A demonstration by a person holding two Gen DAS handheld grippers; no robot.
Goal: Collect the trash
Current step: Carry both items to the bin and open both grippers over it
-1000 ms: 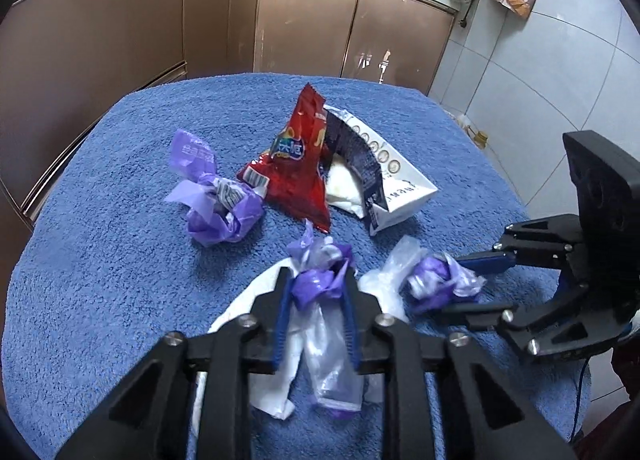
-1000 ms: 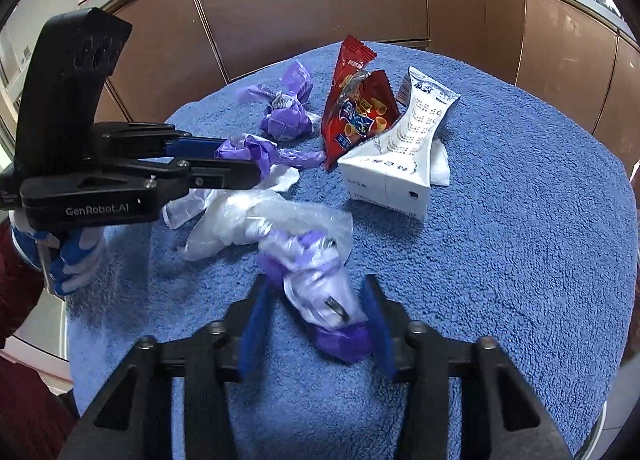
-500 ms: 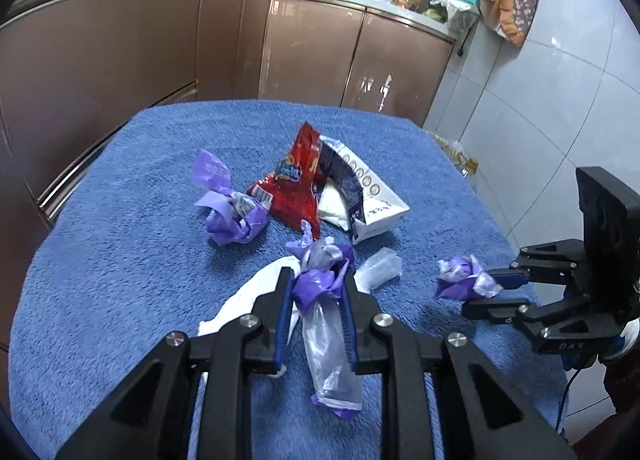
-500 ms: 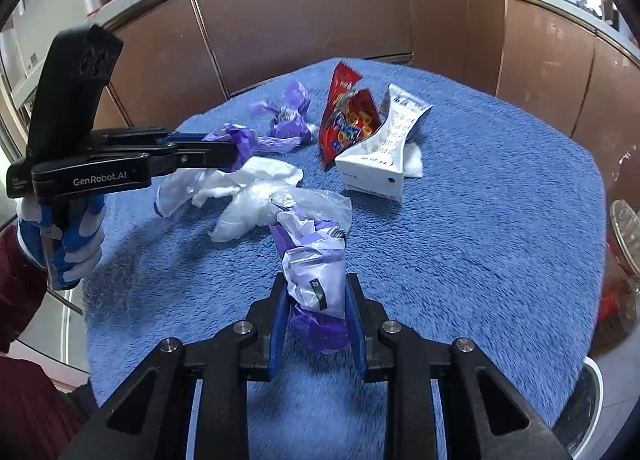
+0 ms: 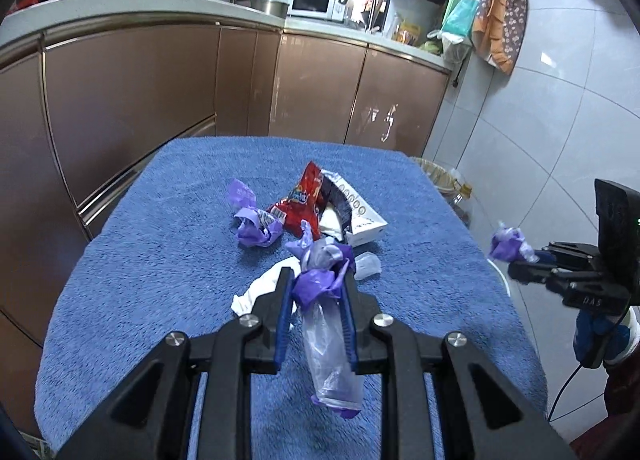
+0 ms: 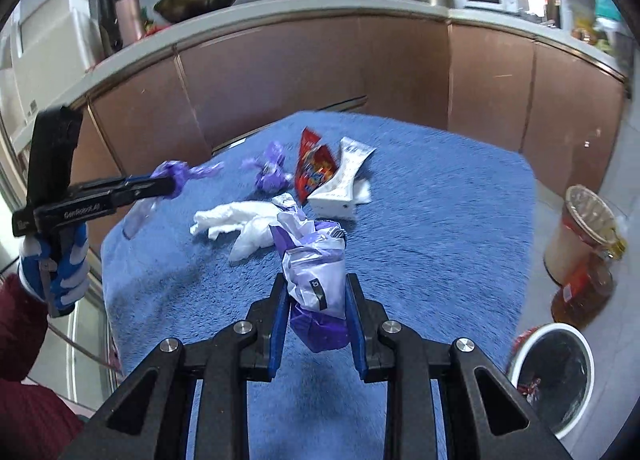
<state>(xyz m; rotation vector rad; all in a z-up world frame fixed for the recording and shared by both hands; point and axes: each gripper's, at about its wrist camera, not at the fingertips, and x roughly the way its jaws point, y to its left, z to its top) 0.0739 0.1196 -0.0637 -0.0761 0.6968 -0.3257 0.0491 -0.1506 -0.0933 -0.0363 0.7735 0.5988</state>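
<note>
My left gripper (image 5: 316, 284) is nearly closed, its blue pads pinching a purple-and-clear plastic wrapper (image 5: 326, 324) that hangs down between them, clear of the blue towel (image 5: 160, 260) that covers the table. My right gripper (image 6: 316, 292) has just been closing, and its pads now press on a crumpled purple-and-white wrapper (image 6: 314, 272), also held off the towel. In the left wrist view the right gripper sits out past the towel's right edge with its purple wad at the tips.

More trash lies on the towel toward its far edge: a purple wrapper ball (image 5: 256, 226), just beside it a red snack bag (image 5: 304, 202), and a white carton (image 5: 360, 216) leaning against the bag. Nearer the middle lies crumpled white plastic (image 6: 236, 220).

On the floor off the towel's right edge I see a white bin with a black liner (image 6: 560, 376), near the near-right corner, and a lined basket (image 6: 580, 232) farther back.
</note>
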